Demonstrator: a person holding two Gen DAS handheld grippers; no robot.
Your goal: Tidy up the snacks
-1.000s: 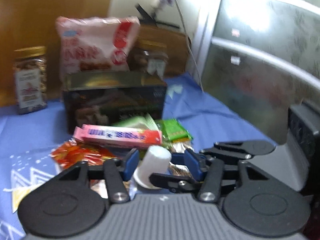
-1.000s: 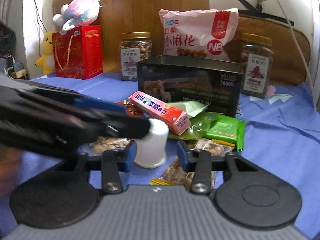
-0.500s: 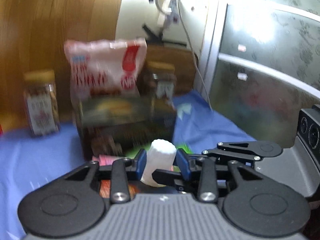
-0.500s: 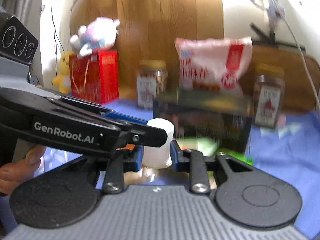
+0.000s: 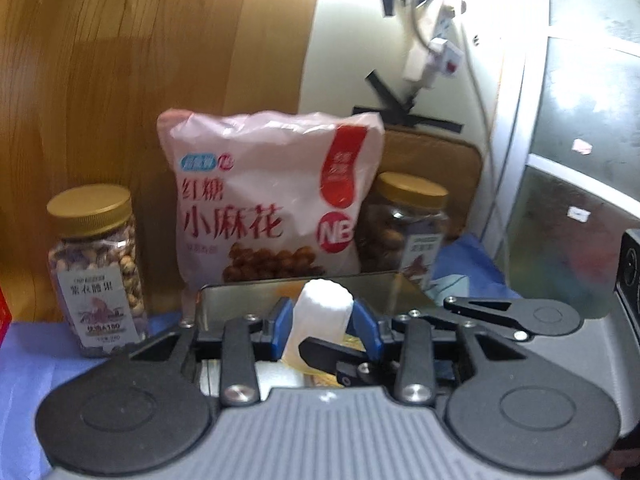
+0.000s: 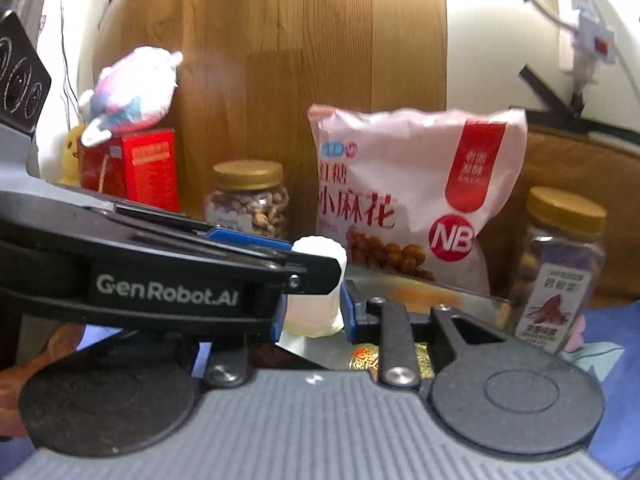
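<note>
Left wrist view: the left gripper (image 5: 325, 330) clamps a white cup (image 5: 320, 320), and the right gripper (image 6: 314, 312) pinches it too, over an open tin box (image 5: 304, 286). Beyond, at twelve o'clock, a pink snack bag (image 5: 268, 200) stands between two nut jars (image 5: 96, 268).

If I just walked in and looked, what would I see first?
Probably the little white cup, pinched by both the left gripper and the right gripper above the open metal tin. Right behind stands the big pink snack bag against the wooden board, with a gold-lidded nut jar on each side.
</note>
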